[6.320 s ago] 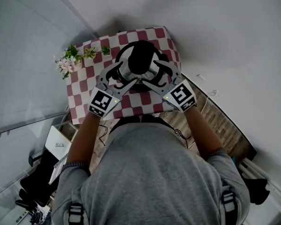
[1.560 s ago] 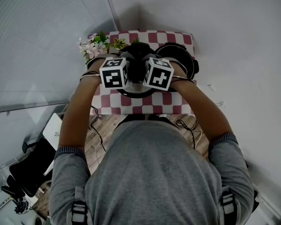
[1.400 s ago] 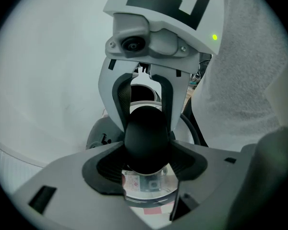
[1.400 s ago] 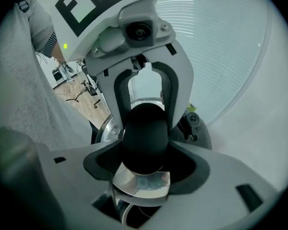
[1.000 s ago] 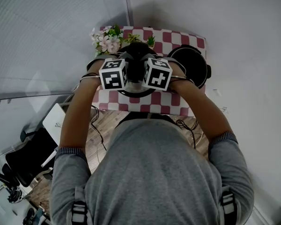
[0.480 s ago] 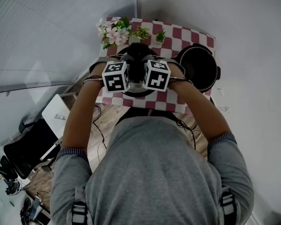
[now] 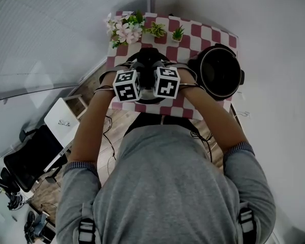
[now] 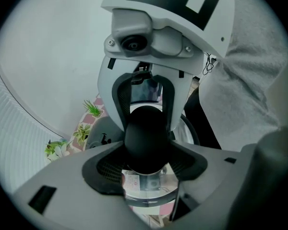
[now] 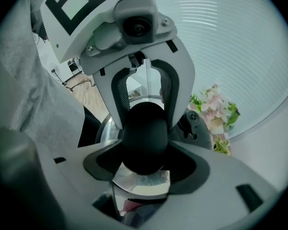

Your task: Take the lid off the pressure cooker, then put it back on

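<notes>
Grip: left gripper [image 8: 148, 163] and right gripper [image 9: 146, 166] both clamped on the lid's black knob [image 8: 148, 134], from opposite sides | Place: lid [image 9: 143, 182] over the tabletop's [image 7: 208, 34] front edge, left of the open pot [image 7: 221, 72] at the right edge; whether it touches down is unclear | Advice: probably a set-down, so keep the lid level, lower evenly, and release only once the rim sits flat.

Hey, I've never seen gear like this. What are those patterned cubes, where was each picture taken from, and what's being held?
A person holds a clamp tool in each hand; the cubes are part of them. One picture looks down from the person's head; the other two ride on the left gripper and right gripper. Both clamp the black knob of the cooker lid. On the checked table stand the open pot, flowers and small plants.
</notes>
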`<state>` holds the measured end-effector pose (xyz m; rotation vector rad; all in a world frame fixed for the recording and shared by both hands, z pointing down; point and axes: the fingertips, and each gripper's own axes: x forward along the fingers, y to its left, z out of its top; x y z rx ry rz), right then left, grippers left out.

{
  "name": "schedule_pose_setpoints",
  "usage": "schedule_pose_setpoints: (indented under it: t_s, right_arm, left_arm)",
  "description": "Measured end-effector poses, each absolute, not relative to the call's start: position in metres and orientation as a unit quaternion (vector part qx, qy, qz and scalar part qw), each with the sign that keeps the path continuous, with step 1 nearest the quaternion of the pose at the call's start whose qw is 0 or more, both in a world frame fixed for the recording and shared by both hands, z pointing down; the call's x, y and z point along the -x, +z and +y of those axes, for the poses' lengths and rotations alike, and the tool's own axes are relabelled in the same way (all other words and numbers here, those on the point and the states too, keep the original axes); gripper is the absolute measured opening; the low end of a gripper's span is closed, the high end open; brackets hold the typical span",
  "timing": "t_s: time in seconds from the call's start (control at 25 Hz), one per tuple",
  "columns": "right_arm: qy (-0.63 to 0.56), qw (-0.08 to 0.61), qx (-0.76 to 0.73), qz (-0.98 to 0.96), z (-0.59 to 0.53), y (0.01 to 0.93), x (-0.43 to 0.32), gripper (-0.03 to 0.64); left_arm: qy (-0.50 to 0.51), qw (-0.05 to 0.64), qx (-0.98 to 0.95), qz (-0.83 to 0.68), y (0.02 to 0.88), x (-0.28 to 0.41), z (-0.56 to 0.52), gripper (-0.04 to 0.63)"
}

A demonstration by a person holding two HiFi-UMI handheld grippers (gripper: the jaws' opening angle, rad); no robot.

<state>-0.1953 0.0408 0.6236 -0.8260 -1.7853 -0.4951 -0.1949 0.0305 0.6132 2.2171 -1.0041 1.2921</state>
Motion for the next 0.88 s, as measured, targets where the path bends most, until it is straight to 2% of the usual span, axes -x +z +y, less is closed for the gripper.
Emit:
schedule_pose_setpoints:
  t_s: [0.88]
  right_arm:
    - [-0.207,0.55,0.363,-0.723,0.05,0.724,0.185,0.291]
  left_arm:
    - [0.46,0.237,-0.784,-0.344,0.714,0.185,0.042,0.302]
